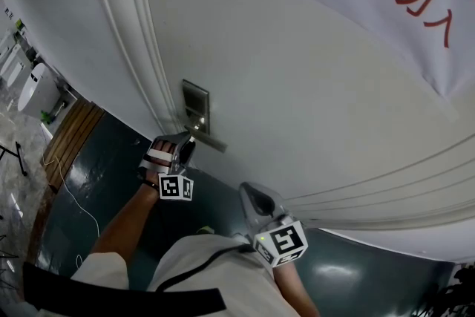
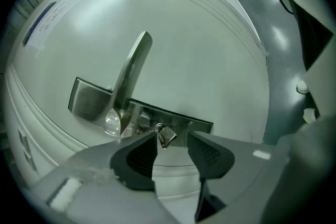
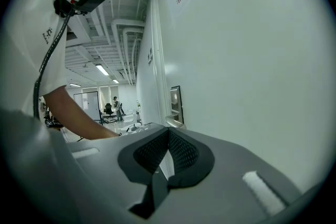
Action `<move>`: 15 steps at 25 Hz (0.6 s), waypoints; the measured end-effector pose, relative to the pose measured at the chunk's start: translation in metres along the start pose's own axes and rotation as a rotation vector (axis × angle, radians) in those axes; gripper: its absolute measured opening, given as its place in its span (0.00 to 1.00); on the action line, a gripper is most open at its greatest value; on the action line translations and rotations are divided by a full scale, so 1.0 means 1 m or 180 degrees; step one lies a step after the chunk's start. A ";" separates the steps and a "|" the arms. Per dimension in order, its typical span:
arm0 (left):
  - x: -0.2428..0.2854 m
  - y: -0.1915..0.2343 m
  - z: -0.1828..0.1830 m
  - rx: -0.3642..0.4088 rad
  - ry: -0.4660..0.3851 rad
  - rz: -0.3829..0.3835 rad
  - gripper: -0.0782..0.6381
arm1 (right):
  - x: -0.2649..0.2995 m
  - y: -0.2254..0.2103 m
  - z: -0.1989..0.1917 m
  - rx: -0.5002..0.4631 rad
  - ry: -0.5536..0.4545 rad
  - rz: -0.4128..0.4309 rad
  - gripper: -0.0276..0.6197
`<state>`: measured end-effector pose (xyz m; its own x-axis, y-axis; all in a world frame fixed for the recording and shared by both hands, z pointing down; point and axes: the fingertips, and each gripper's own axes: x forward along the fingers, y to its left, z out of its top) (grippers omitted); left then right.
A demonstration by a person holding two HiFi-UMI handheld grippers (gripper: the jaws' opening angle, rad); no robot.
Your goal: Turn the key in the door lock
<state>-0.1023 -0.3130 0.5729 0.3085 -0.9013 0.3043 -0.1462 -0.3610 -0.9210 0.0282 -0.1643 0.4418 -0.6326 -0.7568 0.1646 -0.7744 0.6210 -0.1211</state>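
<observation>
Just beside the door handle (image 2: 131,73), the key (image 2: 166,135) sat in the lock plate (image 2: 86,99), between the parted jaws of the left gripper (image 2: 172,139). The right gripper (image 3: 168,132) was closed and empty.

A white door (image 1: 312,85) carries a metal lock plate (image 1: 196,106) with a lever handle (image 1: 213,141). The left gripper (image 1: 184,146) sits at the handle; the right gripper (image 1: 254,198) hangs lower, apart. A red-lettered banner (image 1: 386,4) hangs above.

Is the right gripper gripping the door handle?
No: the right gripper view shows the right gripper with its jaws together on nothing, and the handle lies beyond them.
</observation>
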 end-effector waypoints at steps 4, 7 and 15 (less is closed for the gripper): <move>0.002 0.001 -0.001 -0.0100 -0.0023 0.0020 0.33 | 0.000 -0.004 -0.001 0.0016 0.0007 -0.0066 0.06; 0.004 0.005 -0.001 -0.0264 -0.0013 0.0048 0.29 | 0.001 -0.005 -0.002 0.0019 0.0017 -0.0074 0.06; 0.006 0.008 -0.003 -0.0887 0.0029 0.0017 0.18 | 0.004 -0.004 -0.002 -0.0012 0.0019 -0.0067 0.06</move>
<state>-0.1043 -0.3217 0.5674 0.2988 -0.9049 0.3030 -0.4009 -0.4071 -0.8207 0.0292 -0.1698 0.4447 -0.6162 -0.7684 0.1728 -0.7874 0.6059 -0.1138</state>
